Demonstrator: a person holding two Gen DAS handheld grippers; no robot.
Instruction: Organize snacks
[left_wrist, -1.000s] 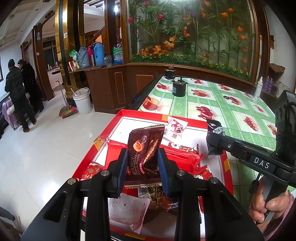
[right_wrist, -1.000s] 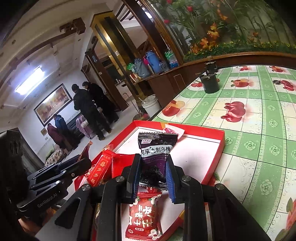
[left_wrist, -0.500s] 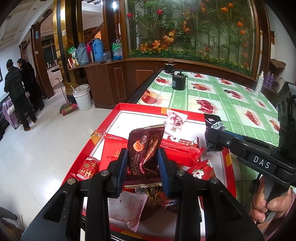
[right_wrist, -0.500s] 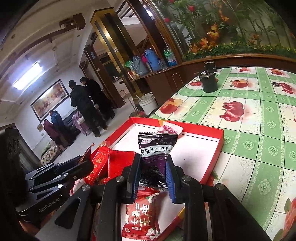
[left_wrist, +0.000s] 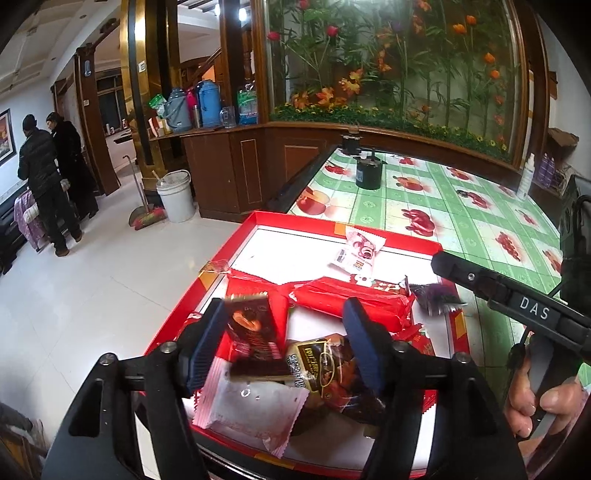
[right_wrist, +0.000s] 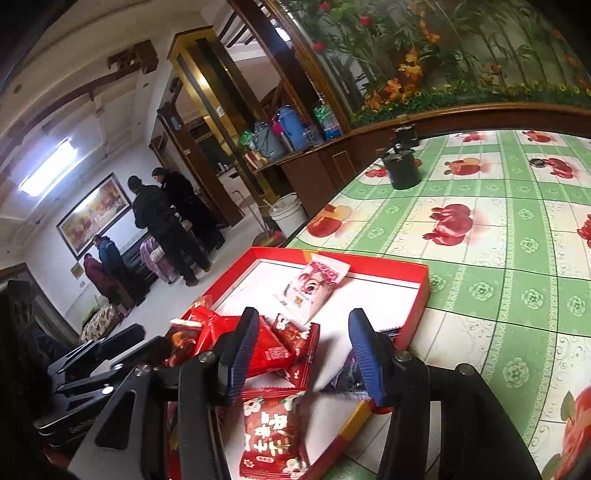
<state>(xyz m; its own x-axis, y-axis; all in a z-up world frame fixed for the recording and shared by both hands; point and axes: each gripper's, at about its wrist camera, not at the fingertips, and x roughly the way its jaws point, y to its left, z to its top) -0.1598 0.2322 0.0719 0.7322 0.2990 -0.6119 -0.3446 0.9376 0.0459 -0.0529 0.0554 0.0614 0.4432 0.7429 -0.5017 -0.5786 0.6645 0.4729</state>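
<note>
Left gripper (left_wrist: 286, 341): jaws spread wide, nothing clamped. A brown chocolate packet (left_wrist: 255, 332) sits between the pads, close against the left pad and blurred, apparently loose; whether it touches the pad cannot be told.

Right gripper (right_wrist: 303, 354): also wide apart and empty. A dark purple packet (right_wrist: 349, 369) lies low beside the right pad at the tray's near edge, blurred and partly hidden.

Red tray (right_wrist: 373, 264) lies under and ahead of both grippers on the green tablecloth (right_wrist: 498, 229).

Handling, as a judgement:
- Packets look light, thin and crinkly, with a glossy film that is likely slippery. Contents are probably brittle or soft, so a gentle pinch suits them.
- Best hold looks to be across the flat middle of a packet, or on the crimped end seal, with the pads square to the faces.
- Overlapping packets may drag neighbours along.

Looks:
- Long red packets (left_wrist: 347, 299) lie just ahead of the left gripper.
- A pink-and-white packet (left_wrist: 360, 253) lies further ahead, near the tray's far wall.
- A pale pink packet (left_wrist: 251, 410) sits under the left gripper, touching a dark brown gold-labelled packet (left_wrist: 332, 373).
- A red packet with white characters (right_wrist: 273, 432) lies below the right gripper, with smaller red ones (right_wrist: 291, 343) between its pads.
</note>
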